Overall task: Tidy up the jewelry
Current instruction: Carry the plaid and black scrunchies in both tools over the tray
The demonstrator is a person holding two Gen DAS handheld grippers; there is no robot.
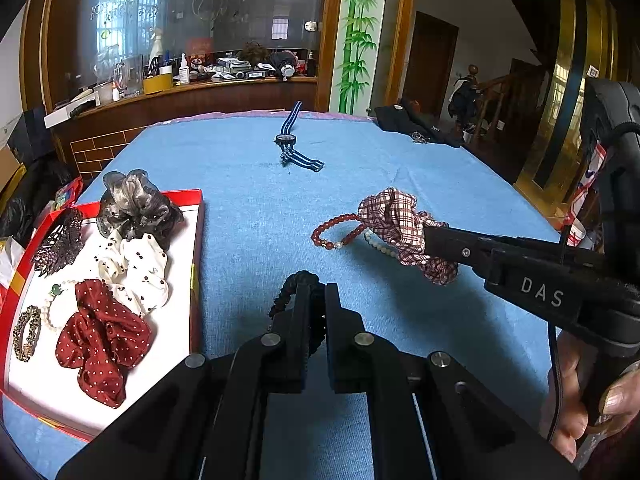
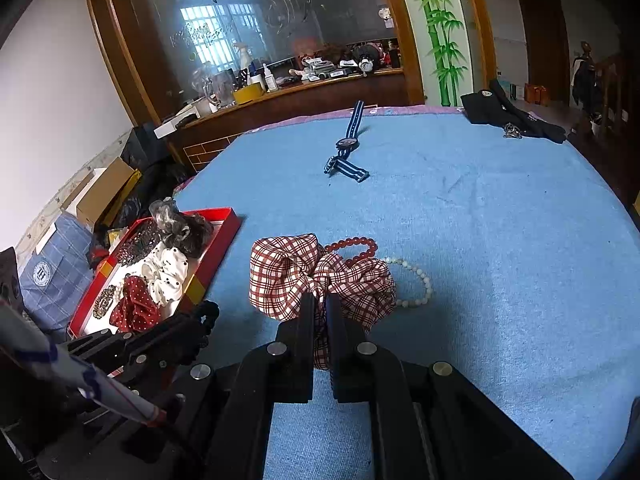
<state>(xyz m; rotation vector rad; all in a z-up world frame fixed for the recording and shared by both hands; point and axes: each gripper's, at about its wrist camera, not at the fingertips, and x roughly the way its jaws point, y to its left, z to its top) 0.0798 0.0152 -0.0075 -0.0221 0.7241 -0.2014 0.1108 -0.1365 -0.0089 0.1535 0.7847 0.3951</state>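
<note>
My left gripper point(image 1: 316, 300) is shut on a black braided hair tie point(image 1: 298, 286), held over the blue cloth just right of the red tray point(image 1: 198, 240); the gripper also shows in the right wrist view point(image 2: 200, 320). My right gripper point(image 2: 320, 304) is shut on a red plaid scrunchie point(image 2: 288, 272), also seen in the left wrist view point(image 1: 396, 220). A red bead bracelet point(image 2: 356, 248) and a pale bead bracelet point(image 2: 420, 280) lie on the cloth partly under it. A blue striped watch point(image 1: 290, 146) lies farther back.
The tray holds a grey scrunchie point(image 1: 136, 204), a white dotted one point(image 1: 136, 268), a dark red dotted one point(image 1: 100, 336), a pearl bracelet point(image 1: 50, 312), a leopard hair tie point(image 1: 26, 332) and a dark hair clip point(image 1: 60, 240). A black garment point(image 2: 508, 116) lies at the far right corner.
</note>
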